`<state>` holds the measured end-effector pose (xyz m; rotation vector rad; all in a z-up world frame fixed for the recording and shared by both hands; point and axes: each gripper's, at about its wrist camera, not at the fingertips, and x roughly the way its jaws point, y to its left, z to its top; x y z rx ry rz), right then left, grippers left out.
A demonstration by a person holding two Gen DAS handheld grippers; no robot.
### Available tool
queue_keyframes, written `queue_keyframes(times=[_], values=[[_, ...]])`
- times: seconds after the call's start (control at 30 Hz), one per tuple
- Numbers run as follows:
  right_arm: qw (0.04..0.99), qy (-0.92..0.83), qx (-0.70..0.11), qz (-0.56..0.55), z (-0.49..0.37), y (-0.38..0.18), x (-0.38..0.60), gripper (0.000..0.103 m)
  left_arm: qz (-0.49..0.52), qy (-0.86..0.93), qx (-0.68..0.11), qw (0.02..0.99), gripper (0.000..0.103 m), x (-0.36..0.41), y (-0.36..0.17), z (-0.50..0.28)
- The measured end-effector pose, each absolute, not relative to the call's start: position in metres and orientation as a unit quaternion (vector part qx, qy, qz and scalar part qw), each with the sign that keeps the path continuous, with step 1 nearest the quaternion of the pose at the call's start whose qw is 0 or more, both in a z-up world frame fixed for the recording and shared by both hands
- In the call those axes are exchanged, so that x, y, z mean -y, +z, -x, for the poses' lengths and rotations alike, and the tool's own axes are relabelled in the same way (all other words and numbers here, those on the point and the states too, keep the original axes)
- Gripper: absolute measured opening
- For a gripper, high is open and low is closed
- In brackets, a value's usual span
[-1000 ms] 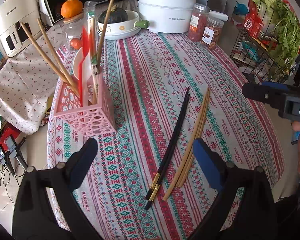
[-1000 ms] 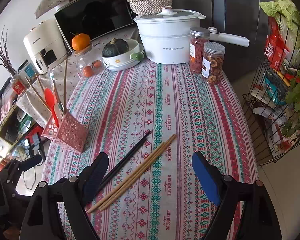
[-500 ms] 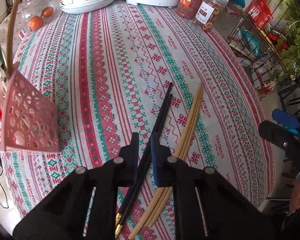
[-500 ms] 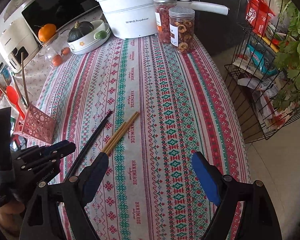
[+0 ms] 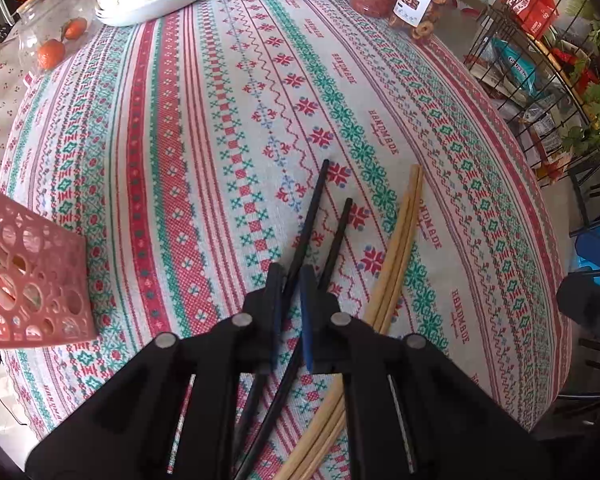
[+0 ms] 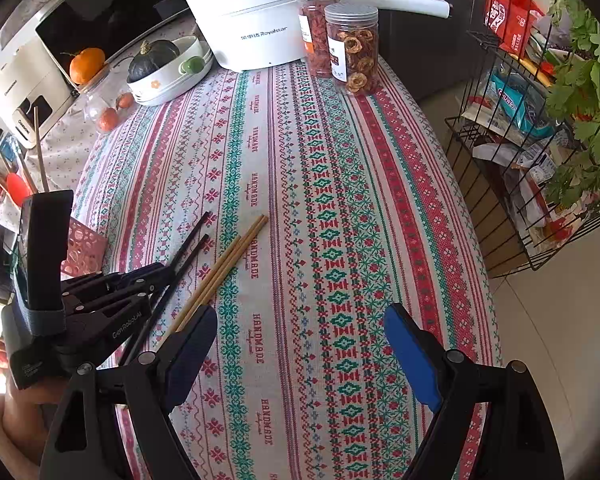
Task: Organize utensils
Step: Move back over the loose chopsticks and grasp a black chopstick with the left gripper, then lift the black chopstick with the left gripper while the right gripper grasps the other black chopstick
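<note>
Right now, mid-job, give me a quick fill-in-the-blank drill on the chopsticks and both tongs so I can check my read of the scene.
1. The left tongs are closed on the ____ chopsticks.
2. The right tongs hang over the tablecloth with jaws ____.
3. The bamboo chopsticks lie flat on the tablecloth, gripped by ____ tongs.
4. The pink utensil basket sits to the ____ of the left tongs in the left wrist view.

Missing words: black; open; neither; left

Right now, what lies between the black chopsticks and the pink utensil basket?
Only bare patterned tablecloth. The left wrist view shows nothing between the black chopsticks, held in the left gripper, and the pink utensil basket.
</note>
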<state>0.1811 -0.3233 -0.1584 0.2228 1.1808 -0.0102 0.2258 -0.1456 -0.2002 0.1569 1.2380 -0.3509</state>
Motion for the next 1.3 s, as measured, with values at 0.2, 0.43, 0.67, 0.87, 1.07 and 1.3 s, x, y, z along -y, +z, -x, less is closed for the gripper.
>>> queue_keyframes(times=[0.2, 0.43, 0.67, 0.87, 1.07, 1.3], values=[[0.822, -0.011, -0.56, -0.104, -0.181, -0.161, 0.323, 0.086, -0.083, -0.157, -0.57, 0.802, 0.009, 0.152, -0.199, -0.227], [0.823, -0.008, -0.559, -0.099, -0.183, -0.158, 0.31, 0.086, -0.083, -0.157, -0.557, 0.811, 0.007, 0.128, -0.175, -0.205], [0.821, 0.004, -0.566, -0.08, -0.193, -0.163, 0.281, 0.086, -0.094, -0.171, -0.527, 0.827, 0.006, 0.093, -0.136, -0.167], [0.817, 0.024, -0.572, -0.075, -0.205, -0.169, 0.249, 0.087, -0.07, -0.17, -0.496, 0.848, 0.006, 0.05, -0.107, -0.149], [0.819, 0.047, -0.569, -0.059, -0.217, -0.179, 0.217, 0.086, -0.044, -0.16, -0.474, 0.865, 0.006, 0.011, -0.09, -0.134], [0.812, 0.058, -0.578, -0.057, -0.234, -0.196, 0.191, 0.066, -0.025, -0.15, -0.461, 0.875, 0.006, -0.02, -0.086, -0.126]])
